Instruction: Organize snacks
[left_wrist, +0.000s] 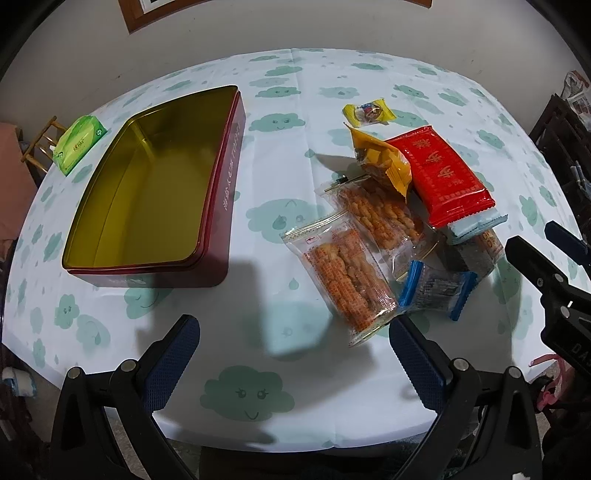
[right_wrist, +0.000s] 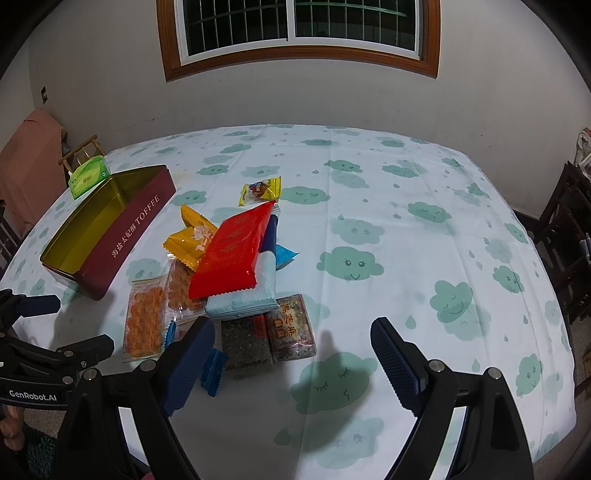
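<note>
Desk (left_wrist: 332, 92), covered by a white cloth printed with green smiling clouds. Toffee tin (left_wrist: 147, 192): maroon outside, gold inside, lid off, nothing in it, standing on the left part of the desk; lettering "TOFFEE" on its long side in the right wrist view. Green tissue pack (left_wrist: 78, 143): at the far left desk edge, just beyond the tin. Snack pile, right of the tin and well apart from it: red packet (left_wrist: 443, 173) lying on top, tilted, resting over a pale blue packet (right_wrist: 245, 301); orange-yellow packet (left_wrist: 384, 158) leaning against the red one's left side; two clear bags of orange twisted crackers, the nearer (left_wrist: 347, 280) flat on the cloth, the farther (left_wrist: 380, 218) partly under the yellow and red packets; blue-ended wrapper (left_wrist: 436, 291) beside the nearer cracker bag; two dark seed bars (right_wrist: 269, 332) side by side at the near end of the pile. Small yellow candy (left_wrist: 369, 112): alone on the cloth, just behind the pile. Left gripper (left_wrist: 293, 339): fingers spread wide, holding nothing, above bare cloth between the tin and the pile, its right finger close to the nearer cracker bag's corner. Right gripper (right_wrist: 291, 343): fingers spread wide, holding nothing, hovering over the near end of the pile, the seed bars showing between its fingers. Window (right_wrist: 299, 33): wood-framed, barred, on the wall behind the desk.
</note>
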